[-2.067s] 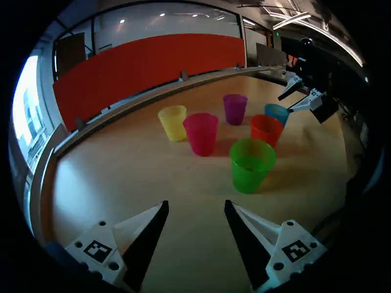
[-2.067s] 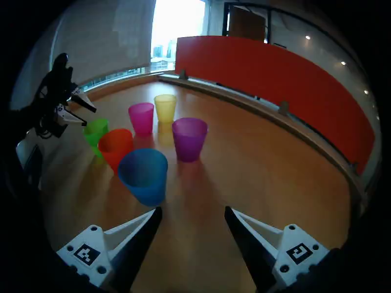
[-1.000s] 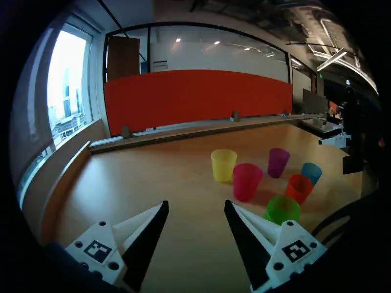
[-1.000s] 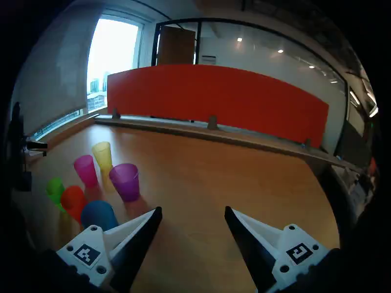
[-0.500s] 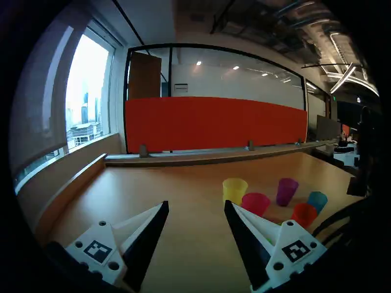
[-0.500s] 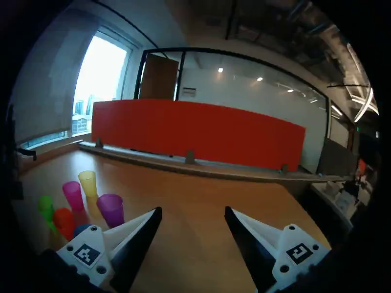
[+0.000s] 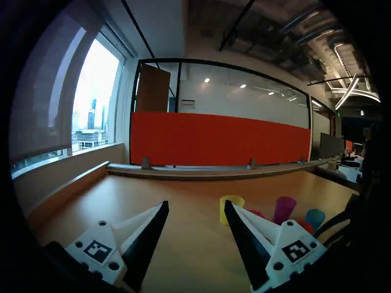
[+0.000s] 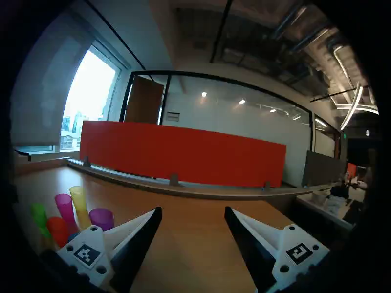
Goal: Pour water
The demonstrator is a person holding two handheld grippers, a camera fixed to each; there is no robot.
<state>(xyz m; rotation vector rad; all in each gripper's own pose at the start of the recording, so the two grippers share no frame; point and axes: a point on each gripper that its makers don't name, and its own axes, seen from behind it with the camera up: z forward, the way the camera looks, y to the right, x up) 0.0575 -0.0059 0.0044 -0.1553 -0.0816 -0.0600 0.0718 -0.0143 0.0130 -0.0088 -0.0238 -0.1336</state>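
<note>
Cups stand upright in a cluster on the tabletop [image 7: 146, 195]. Left gripper view: yellow cup [image 7: 231, 207], purple cup [image 7: 284, 209] and blue cup [image 7: 315, 217] at low right, partly hidden behind one finger of the left claw [image 7: 195, 205]. Right gripper view: green cup [image 8: 38, 215], pink cup [image 8: 64, 205] and orange cup [image 8: 57, 230] at low left, near the right claw [image 8: 193, 210]. Both claws released, fingers spread, nothing between them. Red partition [image 7: 220, 139] runs along the tabletop's far edge. Window [image 7: 93, 117] at left.

Yellow cup [image 7: 232, 198], purple cup [image 7: 284, 207], blue cup [image 7: 315, 217] upright, clustered close on tabletop [image 7: 190, 195].
</note>
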